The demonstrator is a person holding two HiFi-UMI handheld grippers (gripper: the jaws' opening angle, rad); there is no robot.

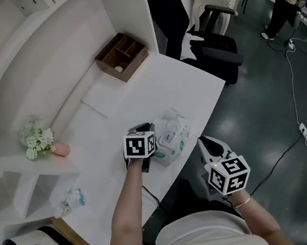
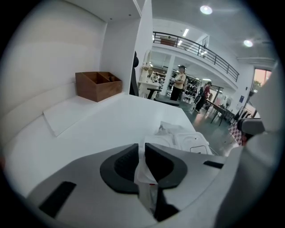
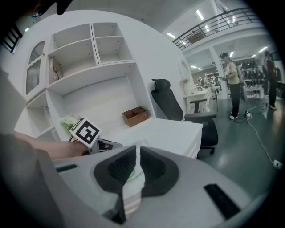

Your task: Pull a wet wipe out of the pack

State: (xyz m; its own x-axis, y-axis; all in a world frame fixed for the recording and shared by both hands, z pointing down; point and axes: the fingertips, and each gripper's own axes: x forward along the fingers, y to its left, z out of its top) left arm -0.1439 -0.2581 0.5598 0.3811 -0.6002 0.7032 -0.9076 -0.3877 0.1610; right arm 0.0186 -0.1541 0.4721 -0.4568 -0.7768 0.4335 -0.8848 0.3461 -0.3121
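While our left gripper (image 2: 141, 155) pinches a wet wipe (image 2: 145, 180) tight, the pack (image 1: 170, 136) lies on the white table (image 1: 137, 93) just beside it. Our right gripper (image 3: 138, 158) is squeezed closed on nothing.

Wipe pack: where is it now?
The wipe pack lies on the white desk near its front edge in the head view, just right of the left tongs.

The thin white sheet (image 2: 144, 173) clamped in the left gripper (image 2: 141, 153) drops out of sight behind its jaws, too little exposed to identify as wipe or as wrapper of the white soft-plastic pack (image 2: 189, 141) beyond.
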